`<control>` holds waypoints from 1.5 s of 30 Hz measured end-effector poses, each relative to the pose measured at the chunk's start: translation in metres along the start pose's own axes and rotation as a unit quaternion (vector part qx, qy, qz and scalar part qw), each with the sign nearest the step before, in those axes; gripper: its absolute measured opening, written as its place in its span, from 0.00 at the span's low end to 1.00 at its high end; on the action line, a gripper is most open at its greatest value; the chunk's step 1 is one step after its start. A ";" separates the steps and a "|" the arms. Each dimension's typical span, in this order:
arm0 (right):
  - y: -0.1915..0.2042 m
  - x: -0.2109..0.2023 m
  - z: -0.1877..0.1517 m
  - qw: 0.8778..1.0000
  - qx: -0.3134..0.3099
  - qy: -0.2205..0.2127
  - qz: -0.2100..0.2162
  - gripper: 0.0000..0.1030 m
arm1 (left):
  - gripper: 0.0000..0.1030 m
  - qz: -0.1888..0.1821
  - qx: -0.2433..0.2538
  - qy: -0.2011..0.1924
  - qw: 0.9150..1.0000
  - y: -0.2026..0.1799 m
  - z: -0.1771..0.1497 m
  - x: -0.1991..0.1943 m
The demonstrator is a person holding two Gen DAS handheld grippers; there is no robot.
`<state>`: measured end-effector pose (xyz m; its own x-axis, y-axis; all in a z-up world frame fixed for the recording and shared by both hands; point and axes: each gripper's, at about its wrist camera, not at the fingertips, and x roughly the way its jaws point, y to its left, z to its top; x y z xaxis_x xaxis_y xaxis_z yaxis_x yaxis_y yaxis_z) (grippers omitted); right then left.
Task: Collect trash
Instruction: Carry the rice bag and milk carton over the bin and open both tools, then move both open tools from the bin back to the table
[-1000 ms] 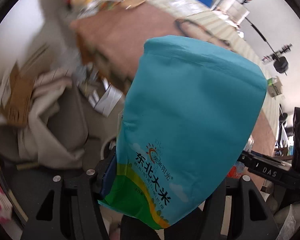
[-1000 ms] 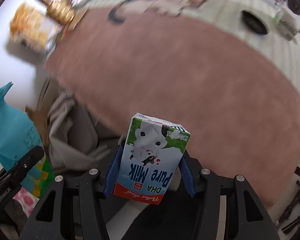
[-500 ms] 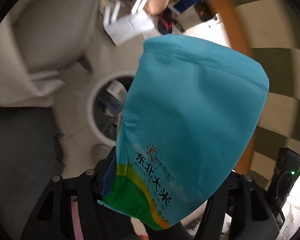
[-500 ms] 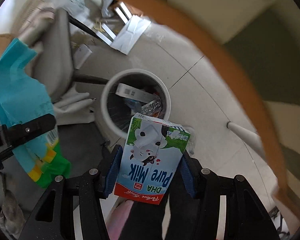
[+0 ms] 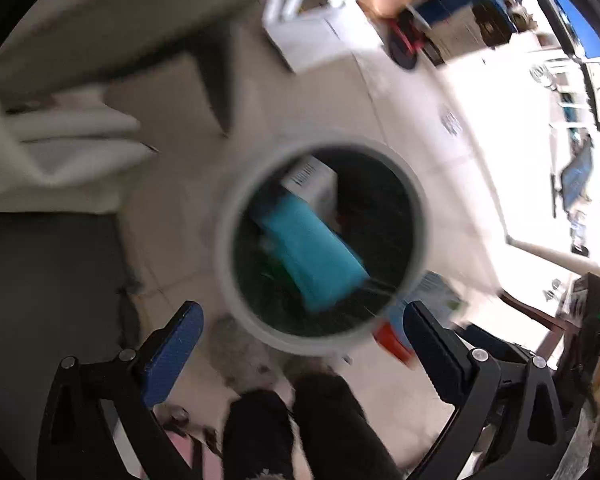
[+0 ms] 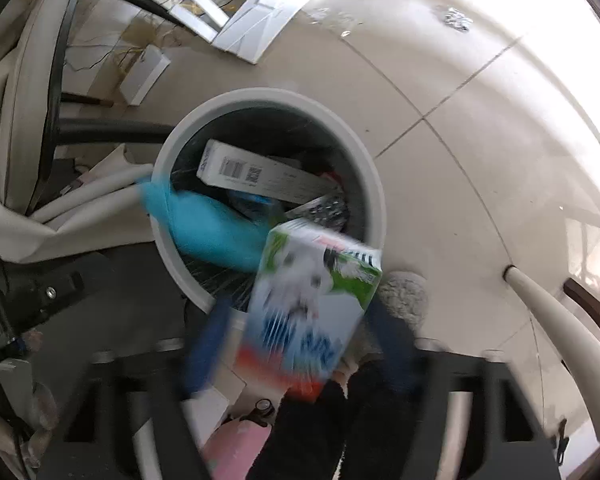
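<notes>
This looks like a room in a home. A round trash bin [image 6: 376, 216] stands on a pale tiled floor [image 6: 460, 92]. White boxes [image 6: 268, 20] lie scattered nearby, beside a soft cream seat [image 5: 80, 80].

Both wrist cameras look steeply down from close above the floor; both views share the round bin [image 5: 420, 216] [image 6: 374, 184]

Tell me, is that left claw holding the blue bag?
No. The left gripper stands open and empty, and the blue bag lies in the trash bin.
</notes>
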<state>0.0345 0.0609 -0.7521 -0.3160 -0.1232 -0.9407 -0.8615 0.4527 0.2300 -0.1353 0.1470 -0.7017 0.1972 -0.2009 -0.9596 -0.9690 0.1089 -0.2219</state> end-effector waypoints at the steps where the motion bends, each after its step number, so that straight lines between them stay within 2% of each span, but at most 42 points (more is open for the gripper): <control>1: 0.002 0.001 -0.001 1.000 -0.004 -0.002 0.001 0.98 | 0.99 0.017 0.003 -0.012 1.000 0.001 -0.003 -0.005; 3: 0.006 0.000 -0.003 1.000 -0.015 -0.007 -0.008 0.98 | 0.99 0.045 0.007 -0.029 0.999 0.002 -0.010 -0.017; 11: 0.025 -0.037 -0.021 0.995 -0.052 -0.031 -0.083 0.99 | 0.99 0.078 0.013 -0.047 0.996 -0.004 -0.032 -0.051; 17: 0.036 -0.077 -0.037 0.992 -0.055 -0.055 -0.099 0.98 | 0.99 0.091 0.023 -0.057 0.994 -0.011 -0.053 -0.086; 31: 0.062 -0.194 -0.084 0.990 -0.062 -0.092 -0.092 0.98 | 0.99 0.092 0.027 -0.079 0.992 -0.031 -0.103 -0.192; 38: 0.076 -0.279 -0.117 0.987 -0.062 -0.121 -0.084 0.98 | 0.99 0.100 0.051 -0.097 0.989 -0.050 -0.132 -0.261; 45: 0.093 -0.358 -0.158 0.984 -0.069 -0.144 -0.078 0.98 | 0.99 0.093 0.064 -0.110 0.988 -0.065 -0.162 -0.325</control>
<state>0.0048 0.0080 -0.3543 -0.0675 0.0821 -0.9943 -0.9429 0.3207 0.0905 -0.1602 0.0478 -0.3472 0.0586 0.0485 -0.9971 -0.9675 0.2490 -0.0448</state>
